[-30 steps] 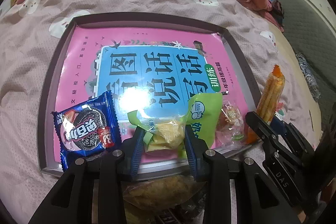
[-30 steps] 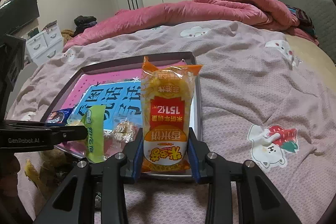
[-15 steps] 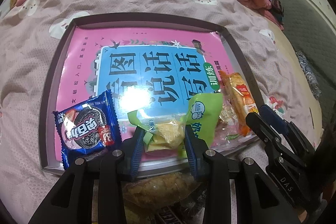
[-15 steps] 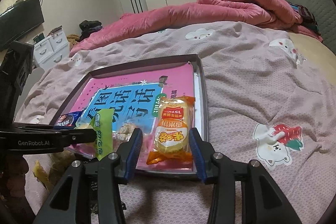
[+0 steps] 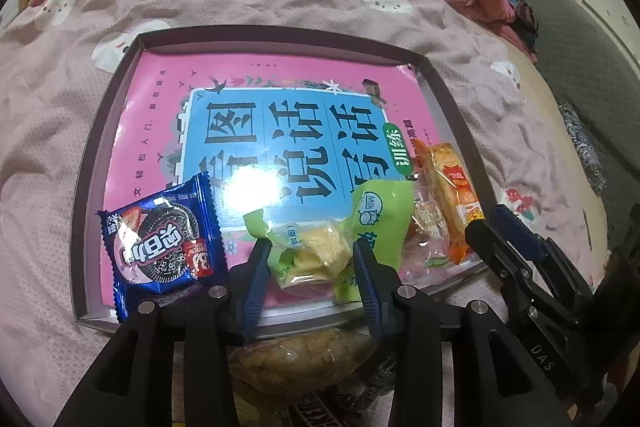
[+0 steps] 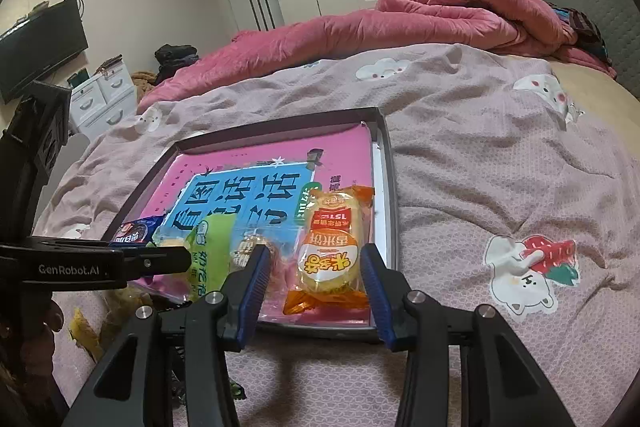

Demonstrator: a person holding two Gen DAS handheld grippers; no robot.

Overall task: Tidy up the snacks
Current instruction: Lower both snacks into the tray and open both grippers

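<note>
A shallow grey tray [image 5: 460, 115] lined with a pink and blue book lies on the bed. Along its near edge lie a blue cookie pack [image 5: 160, 247], a green snack pack [image 5: 320, 247], a small clear-wrapped snack [image 5: 426, 223] and an orange rice-cracker pack [image 5: 452, 187]. My left gripper [image 5: 310, 267] is shut on the green pack. My right gripper [image 6: 314, 279] is open just in front of the orange pack [image 6: 332, 247], which lies flat in the tray's near right corner [image 6: 386, 187], free of the jaws.
More loose snacks [image 5: 296, 359] lie on the bedspread just below the tray's near edge. A rolled pink quilt [image 6: 400, 23] lies at the back of the bed. The patterned bedspread [image 6: 500, 187] stretches to the right of the tray.
My right gripper set the orange rice-cracker pack down flat in the tray, opened and drew back a little. My left gripper stayed shut on the green pack.
</note>
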